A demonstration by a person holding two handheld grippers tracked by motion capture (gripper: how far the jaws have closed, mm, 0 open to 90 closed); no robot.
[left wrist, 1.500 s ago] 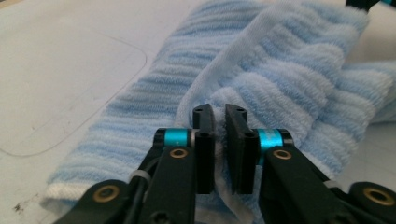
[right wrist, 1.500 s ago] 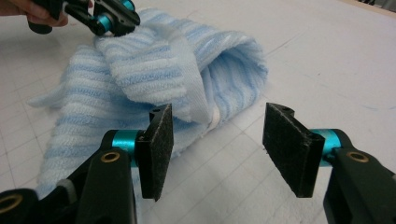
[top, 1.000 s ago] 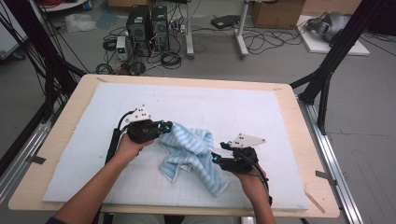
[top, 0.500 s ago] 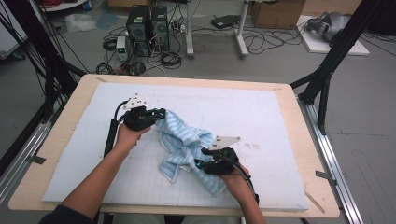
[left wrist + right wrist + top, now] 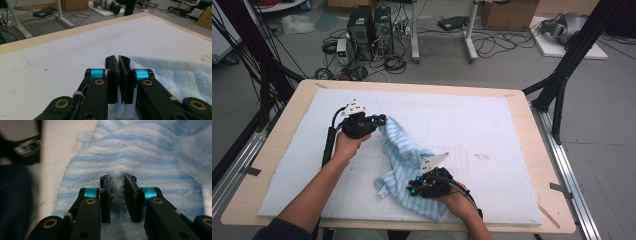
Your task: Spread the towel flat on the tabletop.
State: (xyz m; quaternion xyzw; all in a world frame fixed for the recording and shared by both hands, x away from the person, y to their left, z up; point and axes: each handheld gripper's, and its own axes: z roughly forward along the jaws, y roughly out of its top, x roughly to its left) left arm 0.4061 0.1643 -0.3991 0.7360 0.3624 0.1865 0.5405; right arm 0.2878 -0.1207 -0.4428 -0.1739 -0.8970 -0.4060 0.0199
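A blue and white striped towel (image 5: 404, 155) lies rumpled on the white mat (image 5: 482, 125). At the towel's far left corner my left gripper (image 5: 381, 119) is shut on the cloth. In the left gripper view its jaws (image 5: 118, 58) stand almost together, and the towel (image 5: 175, 72) trails off to the right. My right gripper (image 5: 412, 189) is at the towel's near edge and points left. Its jaws (image 5: 117, 178) have just been closing, and a raised fold of the towel (image 5: 130, 152) is now pinched between the pads.
The mat covers a wooden table (image 5: 537, 150) with a bare rim all round. Black frame legs (image 5: 562, 85) stand at the table's right and left. Computer towers (image 5: 369, 25) and cables lie on the floor beyond the far edge.
My right gripper has moved left and down onto the towel, and its jaws have closed on a fold. My left gripper has drawn the towel's corner slightly up and left, which stretches the cloth.
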